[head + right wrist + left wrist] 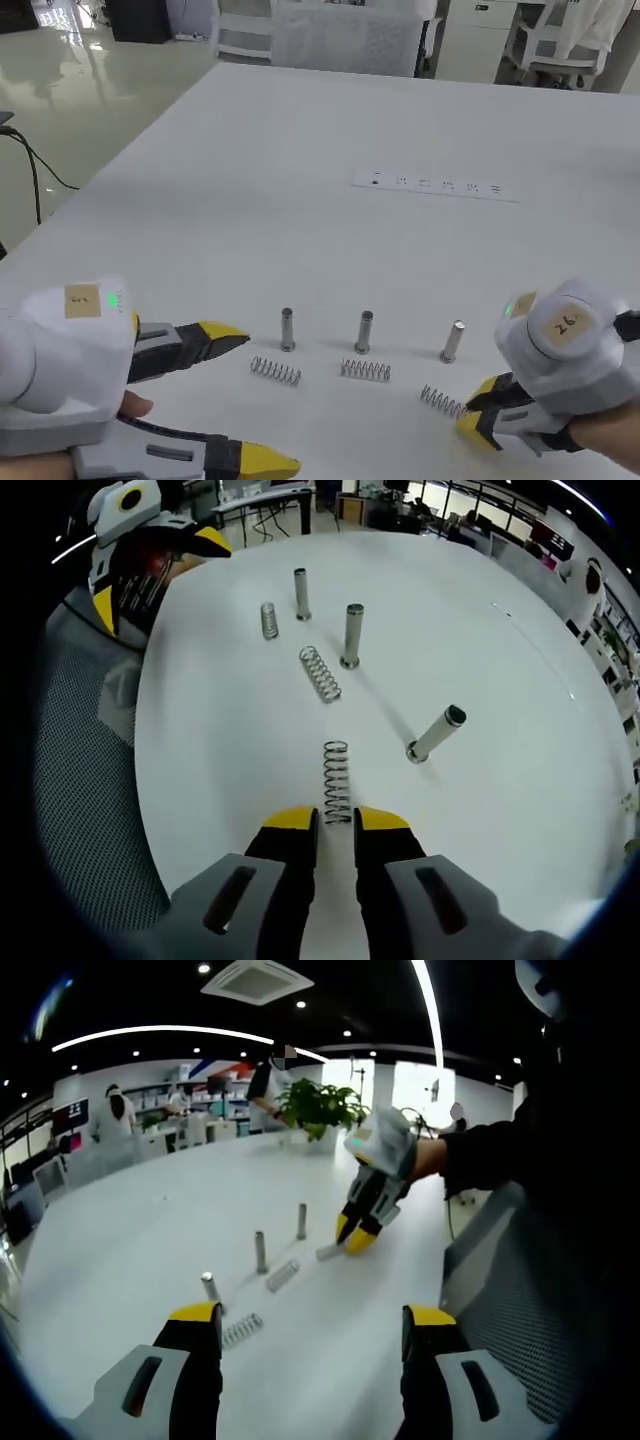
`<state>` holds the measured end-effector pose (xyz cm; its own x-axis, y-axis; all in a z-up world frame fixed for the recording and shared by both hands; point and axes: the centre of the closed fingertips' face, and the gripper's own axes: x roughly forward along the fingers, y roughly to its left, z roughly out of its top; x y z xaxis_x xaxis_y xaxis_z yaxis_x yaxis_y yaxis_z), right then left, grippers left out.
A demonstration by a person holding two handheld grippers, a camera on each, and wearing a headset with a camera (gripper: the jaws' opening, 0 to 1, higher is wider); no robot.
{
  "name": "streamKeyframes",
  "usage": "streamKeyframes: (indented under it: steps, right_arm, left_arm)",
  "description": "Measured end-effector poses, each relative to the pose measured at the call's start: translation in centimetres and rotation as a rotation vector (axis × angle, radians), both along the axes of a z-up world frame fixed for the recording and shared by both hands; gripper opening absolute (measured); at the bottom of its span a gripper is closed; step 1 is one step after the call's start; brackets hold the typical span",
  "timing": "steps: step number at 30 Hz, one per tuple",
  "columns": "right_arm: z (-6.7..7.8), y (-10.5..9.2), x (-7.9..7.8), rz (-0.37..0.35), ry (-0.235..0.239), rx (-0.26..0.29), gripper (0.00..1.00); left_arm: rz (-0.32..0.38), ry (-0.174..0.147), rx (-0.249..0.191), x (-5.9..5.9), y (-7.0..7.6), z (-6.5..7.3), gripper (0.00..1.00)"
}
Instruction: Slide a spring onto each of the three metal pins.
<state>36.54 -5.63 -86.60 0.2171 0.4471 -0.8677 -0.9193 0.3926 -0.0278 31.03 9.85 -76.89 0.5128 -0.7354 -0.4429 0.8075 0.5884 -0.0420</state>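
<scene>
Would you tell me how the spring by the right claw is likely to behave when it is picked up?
The spring is thin open wire coil, so probably very light and squashy if pinched across. Lying on its side on the smooth white table, it may well roll or skid away from the right claw.

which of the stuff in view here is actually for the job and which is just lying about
For the job, placed as in the head view:
left pin, middle pin, right pin
left spring, middle spring, right spring

Just there:
power strip, floor cable, chair beyond the table
</scene>
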Motion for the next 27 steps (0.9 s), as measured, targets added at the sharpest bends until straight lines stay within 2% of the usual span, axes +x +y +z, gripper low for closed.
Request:
streamKeyframes:
  steps: [8,10,13,15,17,21,27]
  right_arm:
    - [0.0,0.1,0.1,0.015,0.001,-0.015,0.08]
    - [0.4,0.1,0.3,0.008,-0.002,-0.008,0.08]
    - [1.1,0.2,0.1,0.005,0.005,0.006,0.08]
    - [1.6,0.4,-0.1,0.003,0.015,0.018,0.08]
    - [2.1,0.7,-0.4,0.008,0.028,0.027,0.08]
    - [3.2,1.7,-2.0,0.060,0.074,0.037,0.08]
    - [4.9,3.4,-3.5,0.130,0.100,0.048,0.08]
  left_arm:
    - [-0.066,-0.010,0.009,0.8,-1.4,1.5,0.69]
    - [-0.084,-0.024,0.012,1.0,-1.6,2.2,0.68]
    - [-0.091,-0.030,0.030,1.3,-1.7,2.5,0.67]
    - [-0.090,-0.035,0.016,1.5,-2.1,2.6,0.67]
    - [-0.090,-0.033,0.006,1.5,-2.7,2.5,0.65]
    - [-0.124,-0.027,-0.003,1.0,-4.1,1.7,0.63]
    - [-0.159,-0.018,-0.013,0.5,-4.6,0.8,0.55]
